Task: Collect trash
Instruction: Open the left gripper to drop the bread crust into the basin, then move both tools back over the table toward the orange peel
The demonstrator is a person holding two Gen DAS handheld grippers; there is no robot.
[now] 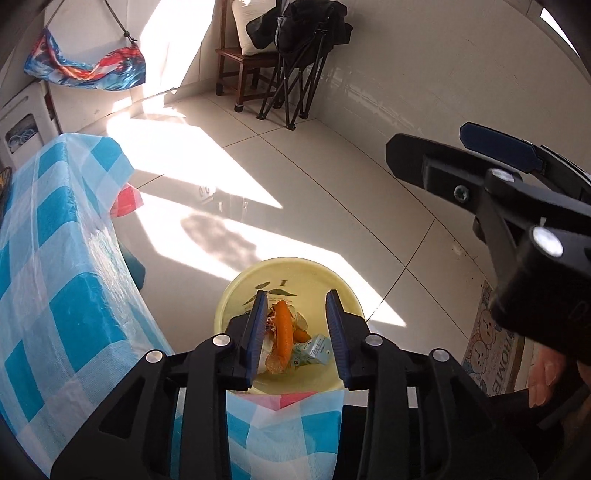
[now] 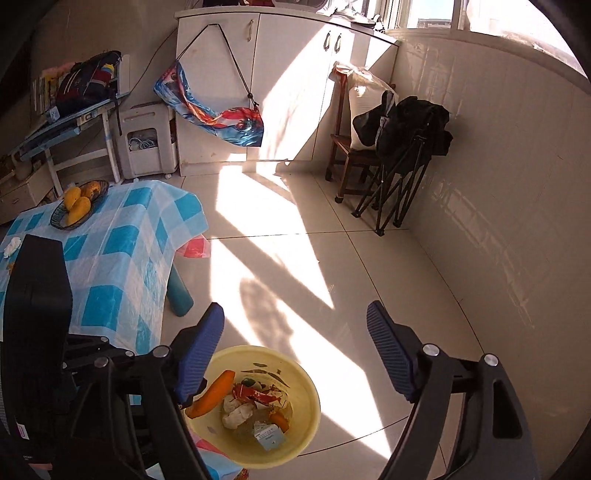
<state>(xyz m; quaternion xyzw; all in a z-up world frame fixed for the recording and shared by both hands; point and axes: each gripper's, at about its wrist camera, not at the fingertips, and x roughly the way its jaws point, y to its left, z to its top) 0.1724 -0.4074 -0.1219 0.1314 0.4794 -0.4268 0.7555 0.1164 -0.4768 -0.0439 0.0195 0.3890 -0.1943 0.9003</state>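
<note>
Pale yellow bin (image 2: 303,424) holding an orange carrot (image 2: 212,393) and a red-and-white wrapper (image 2: 255,395). Blue-and-white checked tablecloth (image 2: 122,254); yellow mangoes (image 2: 77,203). Black grippers, blue ribbed pads (image 1: 334,328)

bright sun from window (image 2: 436,14) | glare, hard shadows on floor (image 1: 332,206) | fisheye-warped dark edges

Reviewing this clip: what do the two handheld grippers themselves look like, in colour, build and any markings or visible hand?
Both match. The left gripper and right gripper have matte black plastic bodies with open cutout linkages, round silver bolt heads at the pivots, and long blue ribbed fingers. The right unit seen from the left camera shows a bare hand gripping it; no sleeve visible. A small white label sits low on the left body.
</note>
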